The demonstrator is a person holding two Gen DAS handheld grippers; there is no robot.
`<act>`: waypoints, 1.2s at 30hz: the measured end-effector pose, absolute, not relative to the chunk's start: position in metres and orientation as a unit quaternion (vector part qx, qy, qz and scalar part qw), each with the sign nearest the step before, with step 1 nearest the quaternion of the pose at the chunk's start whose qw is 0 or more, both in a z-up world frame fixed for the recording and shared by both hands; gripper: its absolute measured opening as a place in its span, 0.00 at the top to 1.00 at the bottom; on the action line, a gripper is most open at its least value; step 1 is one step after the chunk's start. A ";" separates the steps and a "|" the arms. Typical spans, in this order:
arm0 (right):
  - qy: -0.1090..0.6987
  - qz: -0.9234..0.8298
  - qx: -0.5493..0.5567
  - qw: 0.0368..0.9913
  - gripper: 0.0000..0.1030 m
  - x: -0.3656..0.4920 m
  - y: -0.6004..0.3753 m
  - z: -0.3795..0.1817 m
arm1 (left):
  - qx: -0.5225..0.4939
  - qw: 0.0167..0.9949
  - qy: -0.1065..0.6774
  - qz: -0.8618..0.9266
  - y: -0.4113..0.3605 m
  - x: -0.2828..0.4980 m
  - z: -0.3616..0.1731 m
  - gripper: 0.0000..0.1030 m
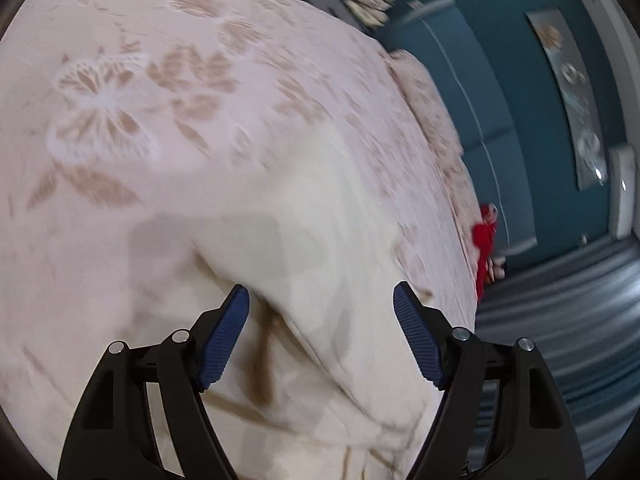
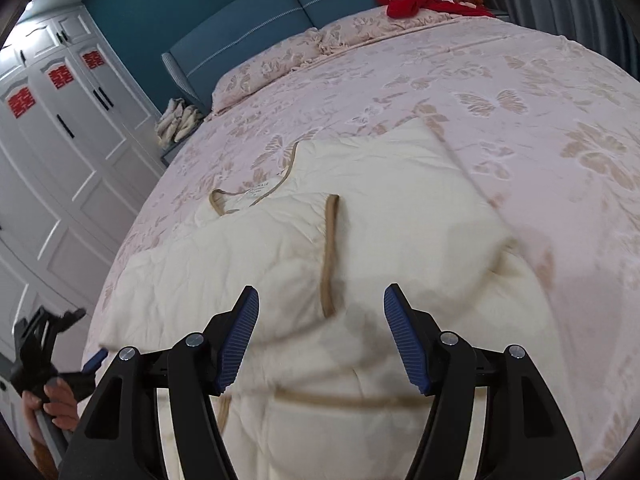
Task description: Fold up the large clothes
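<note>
On top of the big bed with the pink butterfly-pattern cover (image 2: 500, 92) lies the puffy cream quilted garment with tan trim (image 2: 400, 208). It is spread out on the near half of the bed, close to the front edge. One side has been laid over the middle, so a tan edge runs down the top of it. Its neck opening and a small white label point toward the pillows.

The right gripper with black arms and blue ribbed pads (image 2: 321, 300) hangs just above the cream garment. Its jaws are spread wide and hold nothing. The tan edge sits between the two pads.

The left gripper with the same black arms and blue pads (image 1: 321, 294) is also over the cream garment (image 1: 320, 216), near its edge. Its jaws are spread wide too, with nothing in them. This view is blurry. From the right camera, the left gripper (image 2: 94, 360) shows at the bottom left, held by a hand (image 2: 56, 400).

At the head of the bed is a blue padded headboard (image 2: 248, 28). A red piece of clothing (image 2: 408, 4) lies on the far pillow. Tall white wardrobe doors with red paper cutouts (image 2: 60, 76) stand off to the left side.
</note>
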State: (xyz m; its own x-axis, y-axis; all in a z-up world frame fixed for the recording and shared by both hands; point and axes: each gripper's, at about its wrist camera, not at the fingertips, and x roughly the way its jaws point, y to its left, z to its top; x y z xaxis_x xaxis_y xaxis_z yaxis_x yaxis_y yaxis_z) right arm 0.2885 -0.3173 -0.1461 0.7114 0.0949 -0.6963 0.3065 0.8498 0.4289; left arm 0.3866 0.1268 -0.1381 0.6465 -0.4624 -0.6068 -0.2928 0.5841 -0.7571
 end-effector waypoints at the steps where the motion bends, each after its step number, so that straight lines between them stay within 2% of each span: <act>1: 0.385 -0.059 0.270 0.881 0.38 0.298 -0.315 -0.151 | -0.460 0.778 0.425 -0.055 0.131 0.394 -0.145 0.31; 4: 0.421 -0.064 0.279 0.860 0.39 0.324 -0.310 -0.169 | -0.481 0.751 0.449 -0.053 0.132 0.405 -0.172 0.43; 6: 0.434 -0.045 0.286 0.853 0.73 0.334 -0.304 -0.174 | -0.487 0.743 0.457 -0.047 0.129 0.407 -0.180 0.56; 7: 0.435 -0.036 0.283 0.854 0.86 0.336 -0.301 -0.170 | -0.486 0.745 0.455 -0.045 0.131 0.406 -0.179 0.73; 8: 0.416 -0.029 0.285 0.863 0.87 0.333 -0.301 -0.158 | -0.482 0.748 0.453 -0.049 0.136 0.402 -0.175 0.86; 10: 0.346 -0.011 0.286 0.894 0.89 0.316 -0.304 -0.115 | -0.467 0.766 0.439 -0.051 0.139 0.396 -0.160 0.91; 12: 0.299 -0.005 0.268 0.916 0.89 0.294 -0.305 -0.085 | -0.435 0.793 0.424 -0.059 0.138 0.388 -0.146 0.92; 13: 0.303 -0.016 0.247 0.920 0.89 0.290 -0.304 -0.086 | -0.413 0.805 0.421 -0.059 0.132 0.383 -0.141 0.92; 15: 0.362 -0.045 0.199 0.910 0.89 0.296 -0.301 -0.117 | -0.364 0.826 0.428 -0.042 0.118 0.382 -0.145 0.93; 18: 0.427 -0.067 0.188 0.882 0.90 0.296 -0.303 -0.167 | -0.308 0.833 0.459 -0.022 0.102 0.379 -0.172 0.93; 25: 0.444 -0.072 0.187 0.873 0.91 0.299 -0.303 -0.198 | -0.221 0.860 0.459 -0.012 0.083 0.375 -0.190 0.91; 28: 0.453 -0.073 0.184 0.869 0.91 0.302 -0.300 -0.188 | -0.169 0.874 0.456 -0.002 0.071 0.374 -0.190 0.90; 30: 0.450 -0.094 0.184 0.869 0.86 0.293 -0.300 -0.170 | -0.130 0.883 0.452 0.011 0.066 0.373 -0.178 0.85; 32: 0.413 -0.119 0.170 0.887 0.81 0.277 -0.297 -0.143 | -0.103 0.892 0.439 0.024 0.065 0.362 -0.156 0.78; 34: 0.373 -0.125 0.148 0.907 0.78 0.261 -0.284 -0.113 | -0.093 0.908 0.408 0.034 0.068 0.342 -0.121 0.76; 36: 0.370 -0.083 0.132 0.916 0.79 0.265 -0.263 -0.099 | -0.104 0.921 0.375 0.032 0.068 0.330 -0.095 0.75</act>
State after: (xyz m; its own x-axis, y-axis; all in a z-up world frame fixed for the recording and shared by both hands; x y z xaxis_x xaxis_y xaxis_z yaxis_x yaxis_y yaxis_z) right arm 0.2651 -0.2626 -0.0988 0.7128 -0.0548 -0.6992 0.2501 0.9513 0.1804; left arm 0.3304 0.0678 -0.0949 0.7165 -0.0200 -0.6973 -0.1361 0.9763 -0.1680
